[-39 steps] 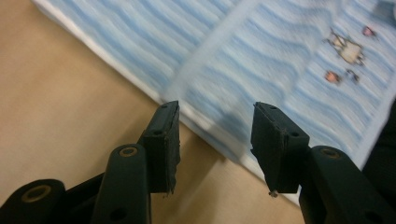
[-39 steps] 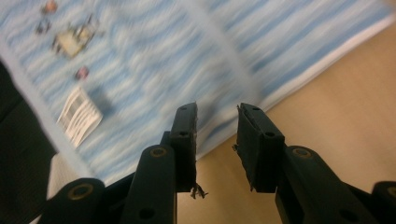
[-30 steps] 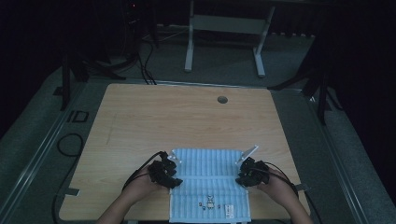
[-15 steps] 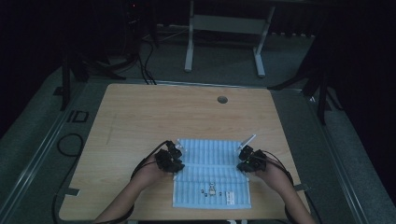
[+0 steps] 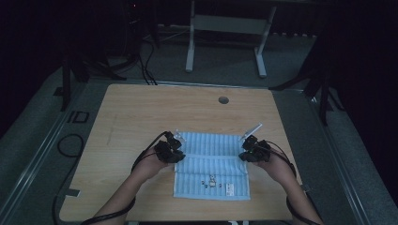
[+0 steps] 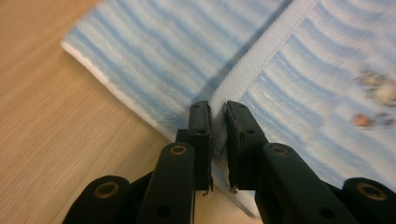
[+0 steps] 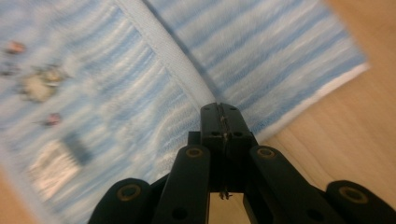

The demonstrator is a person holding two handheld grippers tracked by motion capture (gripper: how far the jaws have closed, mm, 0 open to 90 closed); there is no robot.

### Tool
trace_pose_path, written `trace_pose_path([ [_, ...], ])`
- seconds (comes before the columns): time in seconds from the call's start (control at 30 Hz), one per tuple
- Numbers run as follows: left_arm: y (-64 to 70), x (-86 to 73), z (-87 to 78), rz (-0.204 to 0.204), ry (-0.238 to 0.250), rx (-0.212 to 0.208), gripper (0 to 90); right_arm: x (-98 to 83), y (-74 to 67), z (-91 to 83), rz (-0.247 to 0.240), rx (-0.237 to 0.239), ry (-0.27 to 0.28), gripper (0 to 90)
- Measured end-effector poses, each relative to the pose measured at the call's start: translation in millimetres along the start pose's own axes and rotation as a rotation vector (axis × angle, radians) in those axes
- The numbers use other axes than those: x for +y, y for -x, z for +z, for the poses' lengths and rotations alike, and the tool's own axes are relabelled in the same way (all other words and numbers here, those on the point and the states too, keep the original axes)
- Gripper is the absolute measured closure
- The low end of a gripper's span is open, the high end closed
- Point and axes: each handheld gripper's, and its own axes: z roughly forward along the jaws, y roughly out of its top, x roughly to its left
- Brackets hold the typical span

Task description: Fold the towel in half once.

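High view has my striped towel (image 5: 211, 164) lying near the counter's (image 5: 141, 108) front edge. My left hand-held gripper (image 5: 170, 151) and right hand-held gripper (image 5: 253, 151) have just been closing and now pinch its raised hem; the fold has begun, laying it over remains.

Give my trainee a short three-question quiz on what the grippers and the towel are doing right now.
1. True or false: the left gripper has its jaws closed on an edge of the blue striped towel.
2. What is the right gripper gripping: A) the towel's hemmed edge, B) a cable, C) nothing?
3. On which part of the towel does the small printed motif lie, the near part or the far part?

Key
1. True; cloth sits pinched between its jaws.
2. A; its jaws are shut tight on the hem.
3. The near part, closest to the person, on the wooden table.
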Motion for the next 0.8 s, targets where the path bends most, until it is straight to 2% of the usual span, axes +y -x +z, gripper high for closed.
trace_pose_path([
  [0.03, 1.6, -0.8, -4.9, -0.006, 0.018, -0.007, 80.4, -2.1, -6.0, -12.9, -0.014, -0.009, 0.026, 89.6],
  [0.07, 3.9, -2.1, -12.1, -0.001, 0.036, -0.015, 80.4, -2.1, -6.0, -12.9, -0.014, -0.009, 0.026, 89.6],
  [0.1, 6.9, -3.7, -19.1, 0.003, 0.054, -0.021, 80.4, -6.3, -14.5, -29.6, -0.031, -0.017, 0.068, 89.6],
  [0.13, 10.5, -5.8, -25.6, 0.008, 0.071, -0.028, 80.4, -6.3, -14.5, -29.6, -0.031, -0.017, 0.068, 89.6],
  [0.17, 14.4, -8.7, -32.3, 0.020, 0.089, -0.039, 80.3, -11.7, -24.7, -44.2, -0.052, -0.026, 0.094, 89.6],
  [0.2, 17.3, -11.8, -38.3, 0.024, 0.102, -0.053, 80.3, -11.7, -24.7, -44.2, -0.052, -0.026, 0.094, 89.6],
  [0.23, 20.8, -15.4, -43.0, 0.025, 0.111, -0.065, 80.2, -19.0, -36.1, -56.5, -0.080, -0.031, 0.114, 90.0],
  [0.27, 24.7, -19.5, -47.1, 0.038, 0.112, -0.083, 80.2, -19.0, -36.1, -56.5, -0.080, -0.031, 0.114, 90.0],
  [0.3, 28.6, -24.0, -49.5, 0.043, 0.109, -0.100, 79.5, -29.3, -49.6, -65.8, -0.091, -0.022, 0.149, 90.0],
  [0.33, 32.6, -28.9, -50.2, 0.047, 0.092, -0.118, 79.5, -29.3, -49.6, -65.8, -0.091, -0.022, 0.149, 90.0],
  [0.4, 41.3, -41.0, -47.2, 0.071, 0.039, -0.194, 75.8, -43.3, -67.1, -68.5, -0.107, -0.003, 0.157, 89.9],
  [0.43, 46.5, -47.3, -43.9, 0.085, 0.015, -0.214, 71.2, -54.3, -79.4, -64.9, -0.120, 0.032, 0.146, 89.8],
  [0.5, 56.1, -60.1, -37.3, 0.119, -0.034, -0.222, 70.2, -59.7, -85.0, -61.8, -0.131, 0.040, 0.130, 89.3],
  [0.53, 57.8, -63.3, -36.0, 0.127, -0.040, -0.223, 65.0, -64.7, -88.5, -57.4, -0.129, 0.037, 0.122, 86.2],
  [0.6, 59.0, -68.9, -33.4, 0.113, -0.041, -0.228, 65.2, -68.3, -88.5, -50.2, -0.126, 0.029, 0.100, 84.8],
  [0.63, 58.3, -70.4, -32.3, 0.107, -0.038, -0.232, 65.3, -66.6, -80.6, -43.9, -0.098, 0.044, 0.097, 79.8],
  [0.67, 57.5, -71.2, -30.9, 0.095, -0.039, -0.233, 65.3, -66.6, -80.6, -43.9, -0.098, 0.044, 0.097, 79.8],
  [0.7, 56.1, -71.5, -29.5, 0.087, -0.038, -0.236, 65.3, -59.1, -68.2, -35.1, -0.079, 0.033, 0.084, 75.2],
  [0.73, 54.6, -71.5, -28.0, 0.076, -0.035, -0.241, 65.3, -59.1, -68.2, -35.1, -0.079, 0.033, 0.084, 75.2],
  [0.8, 51.8, -71.0, -26.4, 0.068, -0.036, -0.233, 65.4, -45.3, -50.8, -25.8, -0.044, 0.038, 0.070, 74.4],
])
